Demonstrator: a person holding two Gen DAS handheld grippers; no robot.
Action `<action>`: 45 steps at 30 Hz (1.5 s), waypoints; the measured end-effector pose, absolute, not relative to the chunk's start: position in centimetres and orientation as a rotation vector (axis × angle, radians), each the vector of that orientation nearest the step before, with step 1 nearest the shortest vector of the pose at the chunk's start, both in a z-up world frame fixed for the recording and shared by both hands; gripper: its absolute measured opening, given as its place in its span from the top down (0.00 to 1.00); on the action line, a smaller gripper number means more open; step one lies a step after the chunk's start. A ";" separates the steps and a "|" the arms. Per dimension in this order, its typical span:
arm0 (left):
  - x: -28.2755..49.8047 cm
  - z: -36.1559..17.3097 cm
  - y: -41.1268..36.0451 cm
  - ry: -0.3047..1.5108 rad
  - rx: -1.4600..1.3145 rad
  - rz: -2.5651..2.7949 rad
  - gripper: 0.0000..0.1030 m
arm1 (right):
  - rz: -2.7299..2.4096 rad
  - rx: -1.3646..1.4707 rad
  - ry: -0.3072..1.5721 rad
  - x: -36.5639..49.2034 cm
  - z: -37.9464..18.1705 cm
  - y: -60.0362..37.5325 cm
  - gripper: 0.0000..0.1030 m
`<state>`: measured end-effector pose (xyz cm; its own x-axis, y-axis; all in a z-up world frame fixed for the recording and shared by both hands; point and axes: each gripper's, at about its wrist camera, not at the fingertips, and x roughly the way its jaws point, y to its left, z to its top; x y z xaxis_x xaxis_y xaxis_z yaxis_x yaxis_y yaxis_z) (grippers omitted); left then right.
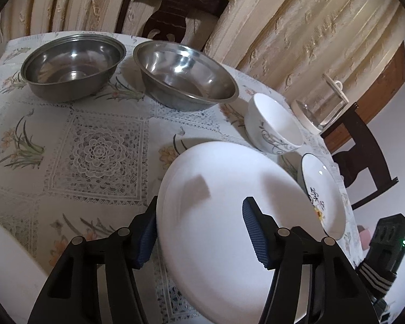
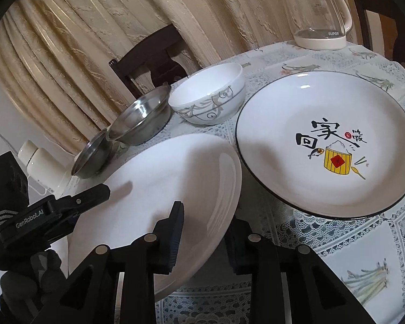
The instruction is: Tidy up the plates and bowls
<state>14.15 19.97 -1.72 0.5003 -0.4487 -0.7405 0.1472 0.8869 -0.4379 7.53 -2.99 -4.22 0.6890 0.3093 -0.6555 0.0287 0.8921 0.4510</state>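
Steel bowls: two steel bowls [image 1: 73,67] [image 1: 186,77] stand side by side at the far left of the table [image 1: 100,145], upright, apparently just apart.
Left tongs: the left tongs [image 1: 199,232] straddle the near rim of the white plate [image 1: 229,216], one pad below the edge, one above; jaws apart, contact unclear.
White plate: tilted, raised off the table on its near side.
Right tongs: the right tongs [image 2: 205,240] straddle the same plate's opposite rim, jaws apart; grip cannot be confirmed.
White bowl: the patterned white bowl [image 2: 210,94] stands upright behind the plate.
Printed plate: the black-rimmed printed plate [image 2: 326,145] lies just beside the white plate.
Kettle: a glass kettle [image 2: 316,13] stands at the far right.
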 end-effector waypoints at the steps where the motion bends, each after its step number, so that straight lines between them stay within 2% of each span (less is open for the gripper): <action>1: 14.0 -1.6 20.0 0.982 -0.338 -0.370 0.41 | 0.165 0.452 0.799 7.5 -4.2 -2.9 0.70; 17: 10.9 0.7 23.4 0.917 -0.381 -0.357 0.42 | 0.239 0.414 0.757 5.9 -2.2 -0.1 0.70; 31: 6.0 2.2 30.2 0.866 -0.427 -0.274 0.42 | 0.364 0.359 0.765 4.2 -0.9 5.7 0.70; 45: 0.6 1.3 36.9 0.859 -0.479 -0.190 0.42 | 0.459 0.283 0.798 2.1 -1.0 11.7 0.70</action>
